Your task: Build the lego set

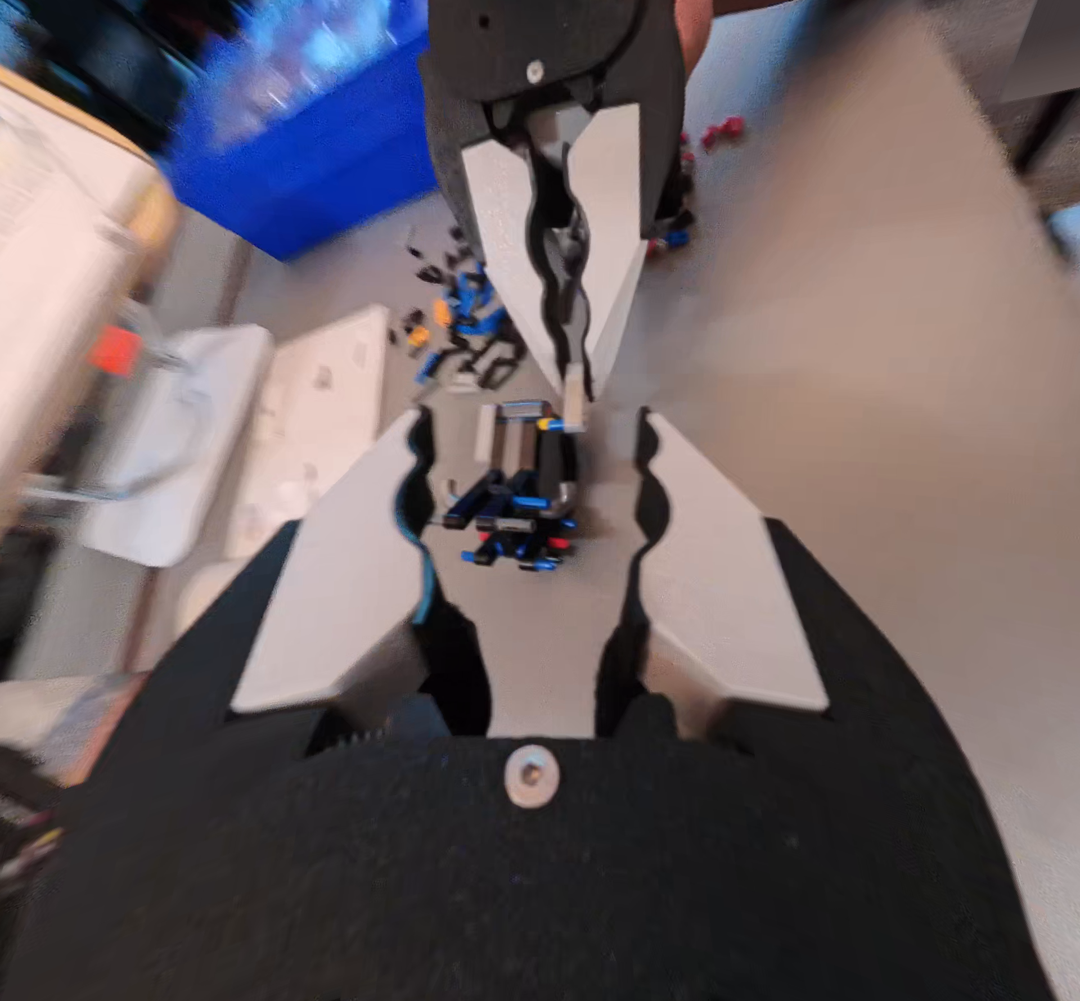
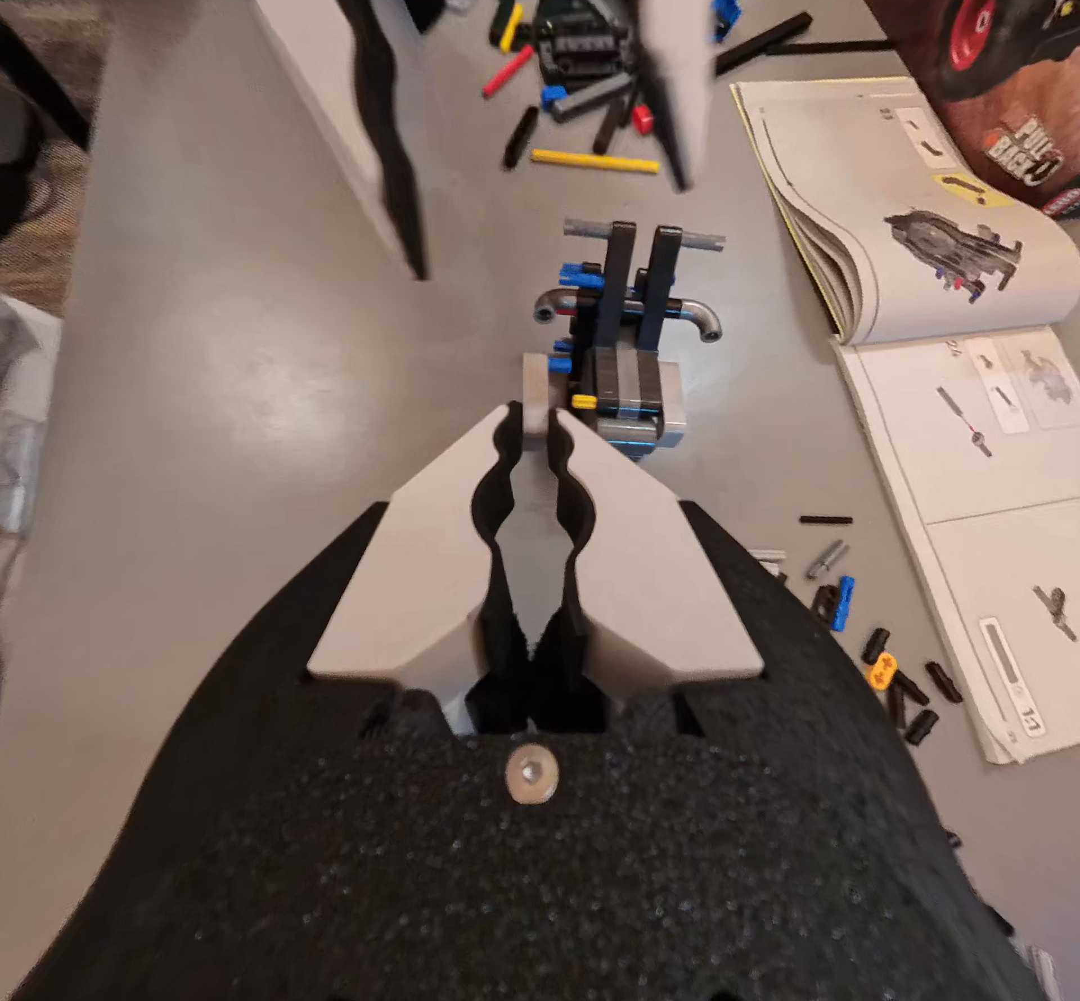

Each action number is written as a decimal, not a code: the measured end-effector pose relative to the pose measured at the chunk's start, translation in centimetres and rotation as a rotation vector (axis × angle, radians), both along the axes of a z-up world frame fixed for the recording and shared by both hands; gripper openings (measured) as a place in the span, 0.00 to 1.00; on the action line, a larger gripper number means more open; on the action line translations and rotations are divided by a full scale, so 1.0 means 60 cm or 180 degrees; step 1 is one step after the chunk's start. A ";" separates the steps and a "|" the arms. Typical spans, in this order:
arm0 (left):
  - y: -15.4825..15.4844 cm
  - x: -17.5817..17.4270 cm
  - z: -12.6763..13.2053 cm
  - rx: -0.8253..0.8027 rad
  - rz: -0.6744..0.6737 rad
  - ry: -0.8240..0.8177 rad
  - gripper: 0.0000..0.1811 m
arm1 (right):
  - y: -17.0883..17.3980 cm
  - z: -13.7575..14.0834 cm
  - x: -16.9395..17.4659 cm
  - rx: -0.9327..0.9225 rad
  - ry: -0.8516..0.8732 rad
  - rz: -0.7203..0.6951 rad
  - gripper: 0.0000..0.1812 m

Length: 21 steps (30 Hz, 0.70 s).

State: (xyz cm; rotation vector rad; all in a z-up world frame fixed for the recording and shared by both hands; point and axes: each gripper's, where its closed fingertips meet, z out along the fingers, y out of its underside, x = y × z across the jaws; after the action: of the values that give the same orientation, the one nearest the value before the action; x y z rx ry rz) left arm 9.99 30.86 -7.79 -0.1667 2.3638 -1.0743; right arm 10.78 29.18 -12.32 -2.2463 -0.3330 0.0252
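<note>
One pale grey flat Lego piece is pinched in the right gripper, touching the side of the black-and-grey half-built Lego model by its yellow pin. The left gripper hovers beyond the model, fingers apart. Next, probably: press the piece on squarely.

A gray table fills most of both views. In the left wrist view a big blue bin sits at the upper left, with blurry white bags below it at the left. A dark rug shows at the upper left of the right wrist view.
</note>
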 end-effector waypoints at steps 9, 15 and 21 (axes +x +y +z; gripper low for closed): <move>0.007 0.060 -0.068 0.1202 -0.0198 0.1101 0.54 | 0.014 -0.029 0.005 -0.0147 -0.0056 -0.0255 0.04; 0.001 0.063 -0.100 0.1614 -0.0204 0.1277 0.52 | 0.019 -0.033 0.006 -0.0127 0.0004 -0.0393 0.04; 0.004 0.058 -0.110 0.1674 -0.0198 0.1479 0.46 | 0.015 -0.034 0.009 -0.0098 0.0056 -0.0513 0.04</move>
State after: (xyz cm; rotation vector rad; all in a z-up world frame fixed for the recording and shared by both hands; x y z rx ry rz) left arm 13.44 31.09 -14.38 -0.1616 2.9969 -0.4315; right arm 11.34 30.09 -14.33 -2.2955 -0.1421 -0.0353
